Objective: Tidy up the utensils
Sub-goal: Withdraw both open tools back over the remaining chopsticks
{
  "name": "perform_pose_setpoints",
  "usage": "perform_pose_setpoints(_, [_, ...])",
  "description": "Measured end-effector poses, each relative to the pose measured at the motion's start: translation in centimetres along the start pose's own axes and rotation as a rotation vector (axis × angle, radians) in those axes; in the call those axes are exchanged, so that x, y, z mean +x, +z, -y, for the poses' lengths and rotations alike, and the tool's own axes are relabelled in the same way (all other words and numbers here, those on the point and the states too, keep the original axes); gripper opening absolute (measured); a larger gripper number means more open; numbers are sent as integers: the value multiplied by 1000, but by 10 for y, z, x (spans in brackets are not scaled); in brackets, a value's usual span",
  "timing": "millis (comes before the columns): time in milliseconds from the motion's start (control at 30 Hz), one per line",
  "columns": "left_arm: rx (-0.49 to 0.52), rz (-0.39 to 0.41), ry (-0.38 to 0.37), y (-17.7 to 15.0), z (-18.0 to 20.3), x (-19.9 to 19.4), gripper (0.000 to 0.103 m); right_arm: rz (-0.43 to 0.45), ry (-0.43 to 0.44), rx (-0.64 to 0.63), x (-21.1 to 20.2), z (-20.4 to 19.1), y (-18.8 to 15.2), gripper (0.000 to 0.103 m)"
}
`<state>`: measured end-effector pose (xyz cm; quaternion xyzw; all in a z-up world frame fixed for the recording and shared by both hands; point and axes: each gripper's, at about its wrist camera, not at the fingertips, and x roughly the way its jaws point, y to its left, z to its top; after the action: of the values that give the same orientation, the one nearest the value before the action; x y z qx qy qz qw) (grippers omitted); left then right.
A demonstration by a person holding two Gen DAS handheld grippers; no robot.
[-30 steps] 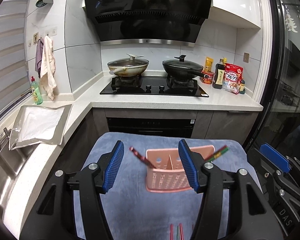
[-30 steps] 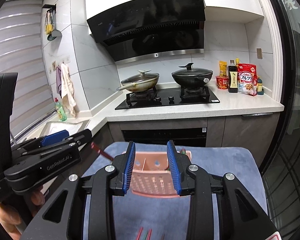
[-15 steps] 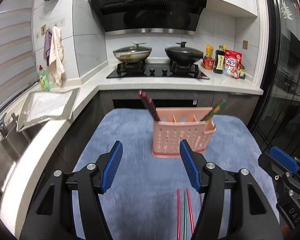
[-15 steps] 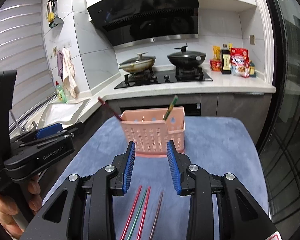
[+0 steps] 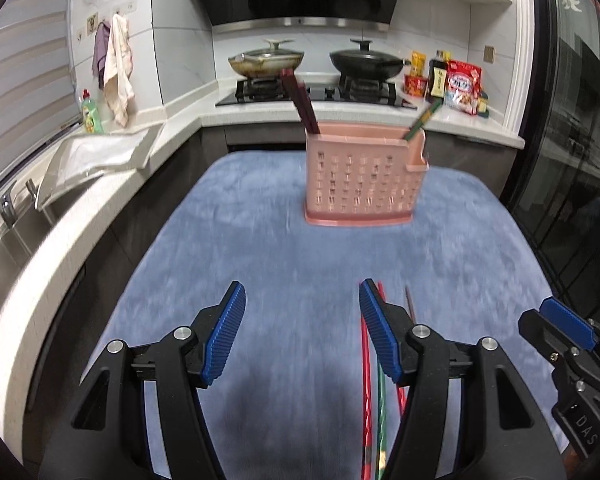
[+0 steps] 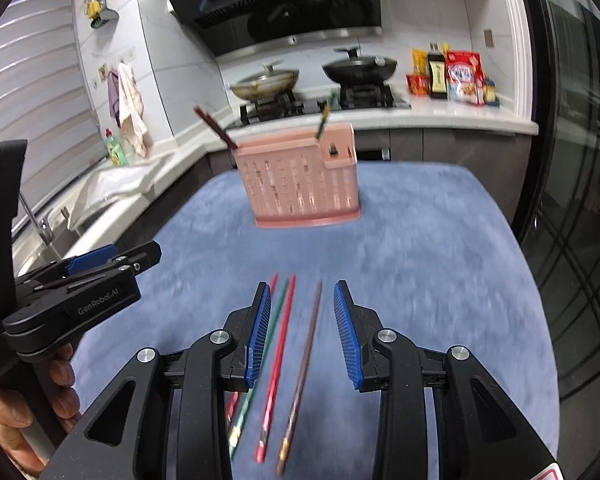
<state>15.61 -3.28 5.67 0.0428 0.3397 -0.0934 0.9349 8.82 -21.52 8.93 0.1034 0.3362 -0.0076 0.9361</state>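
Moved since the earlier frames: both grippers have pulled back and sunk from above the pink perforated plastic utensil holder (image 6: 300, 178) to the near end of the blue plush mat (image 6: 440, 240); the holder now stands well ahead of them.

Item: four loose chopsticks on the mat, two red, one green, one brown, long axes running toward the holder.

Position: my right gripper (image 6: 301, 332) hovers nearly in line with them; the slender brown chopstick (image 6: 306, 364) and a red chopstick (image 6: 278, 360) lie beneath its gap.

Right fingers: partly open, holding nothing.

My left gripper (image 5: 300, 336): jaws wider, empty, the sticks under its right finger.

Nearer hand, I judge: right.
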Motion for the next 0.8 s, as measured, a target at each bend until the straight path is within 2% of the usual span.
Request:
perform_pose_setpoints(367, [28,-54,33,-58,6,4,56,-103,-21,30,12,6,-62,33])
perform_pose_setpoints(800, [21,-128,37,-99,5,11,56,-194,-15,4,29,-6,-105,33])
